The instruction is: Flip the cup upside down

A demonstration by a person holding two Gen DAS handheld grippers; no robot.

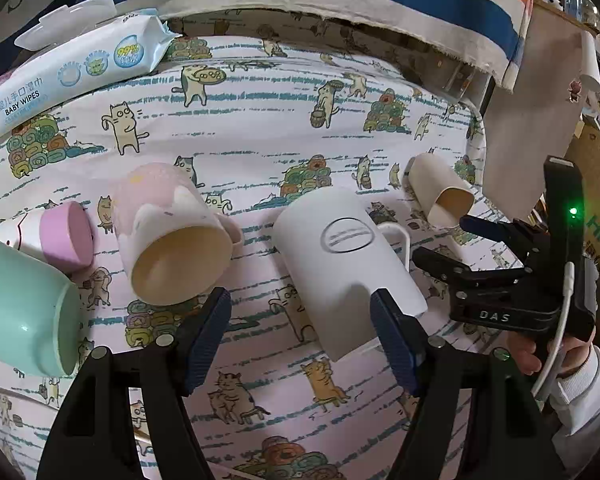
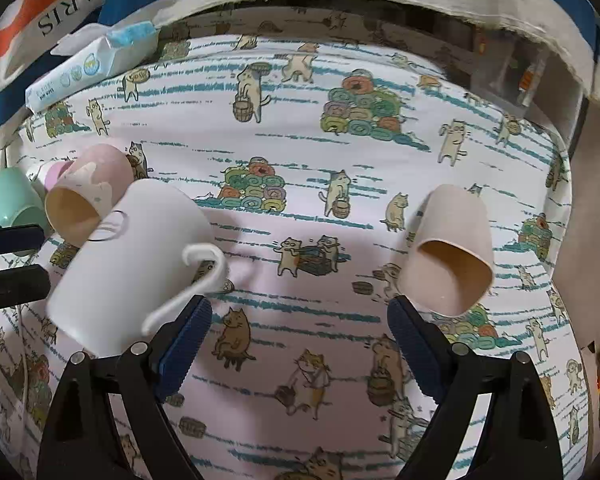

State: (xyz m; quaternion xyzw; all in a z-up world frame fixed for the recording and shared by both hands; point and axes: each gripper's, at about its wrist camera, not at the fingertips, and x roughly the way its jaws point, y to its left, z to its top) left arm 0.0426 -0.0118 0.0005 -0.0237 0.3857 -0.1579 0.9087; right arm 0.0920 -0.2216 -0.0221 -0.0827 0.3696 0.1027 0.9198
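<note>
White mug (image 1: 348, 256) upright on cat-print surface (image 1: 260, 128), mouth up, handle (image 2: 204, 276) toward right gripper (image 2: 300, 344). Left gripper (image 1: 300, 336) jaws wide, holding nothing, one finger just beside the mug's rim. Right gripper jaws wide, also holding nothing. Pink cup (image 1: 172, 232) left of mug, beige cup (image 2: 448, 248) well apart right.

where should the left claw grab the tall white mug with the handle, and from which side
Grip the white mug across its plain cylindrical body, near the middle. It lies on its side, with its thin loop handle on the side facing the right claw. The left claw is open beside it, so come in from its own side, pads straddling the wall, clear of the handle.
</note>
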